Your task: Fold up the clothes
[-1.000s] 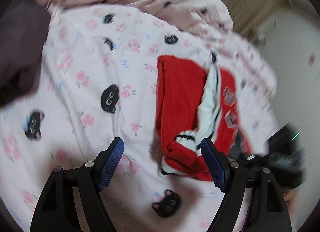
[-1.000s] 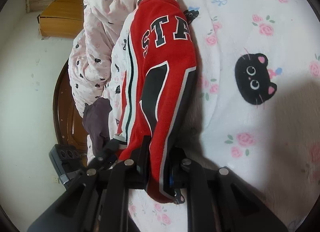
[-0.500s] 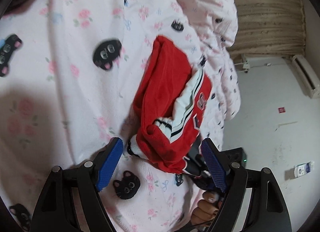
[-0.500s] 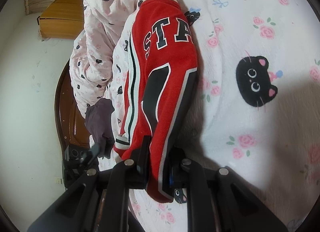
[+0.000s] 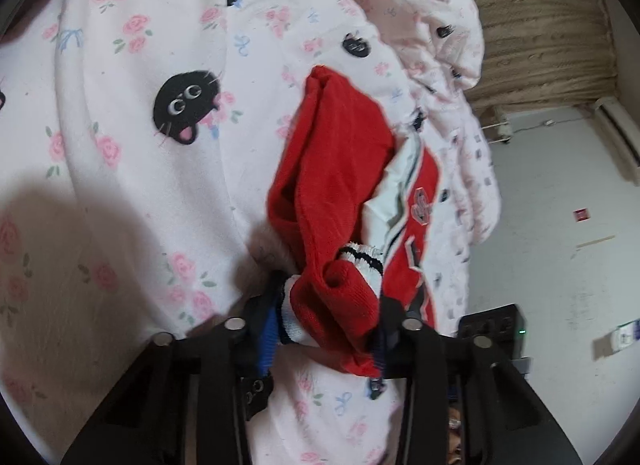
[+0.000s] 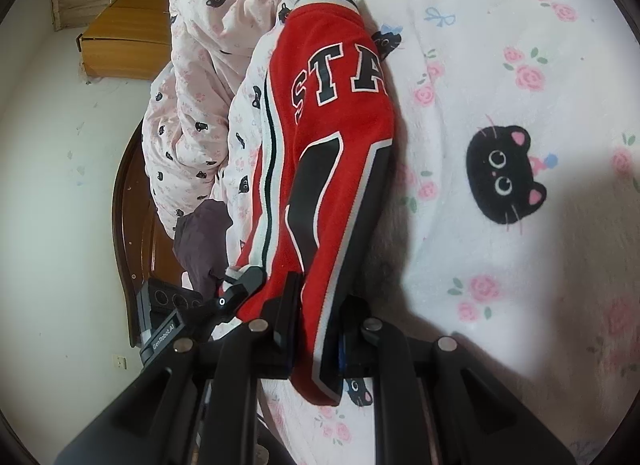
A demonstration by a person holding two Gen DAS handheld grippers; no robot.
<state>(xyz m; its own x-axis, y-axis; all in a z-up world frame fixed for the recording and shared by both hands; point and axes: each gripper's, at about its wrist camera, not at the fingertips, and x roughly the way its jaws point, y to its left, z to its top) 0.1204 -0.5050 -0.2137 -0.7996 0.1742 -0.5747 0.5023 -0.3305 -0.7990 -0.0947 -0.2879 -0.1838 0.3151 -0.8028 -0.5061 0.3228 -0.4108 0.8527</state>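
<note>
A red jacket [image 5: 336, 185] with white and black trim and black letters lies partly folded on a pink blanket [image 5: 140, 45] printed with black cats and roses. My left gripper [image 5: 326, 329] is shut on its bunched sleeve cuff end. My right gripper [image 6: 318, 329] is shut on the jacket's [image 6: 332, 137] near edge, red cloth hanging between the fingers. The left gripper's body also shows in the right wrist view [image 6: 224, 301], at the jacket's left edge.
A rumpled pink quilt [image 6: 192, 105] is heaped beyond the jacket. A dark purple garment [image 6: 204, 233] lies by the brown headboard [image 6: 132, 225]. A wooden cabinet [image 6: 124, 41] stands against the white wall. The right gripper's body shows in the left wrist view [image 5: 492, 329].
My left gripper moved in from the open blanket to the jacket's cuff end and closed on it. My right gripper kept its hold, and the jacket shifted only slightly.
</note>
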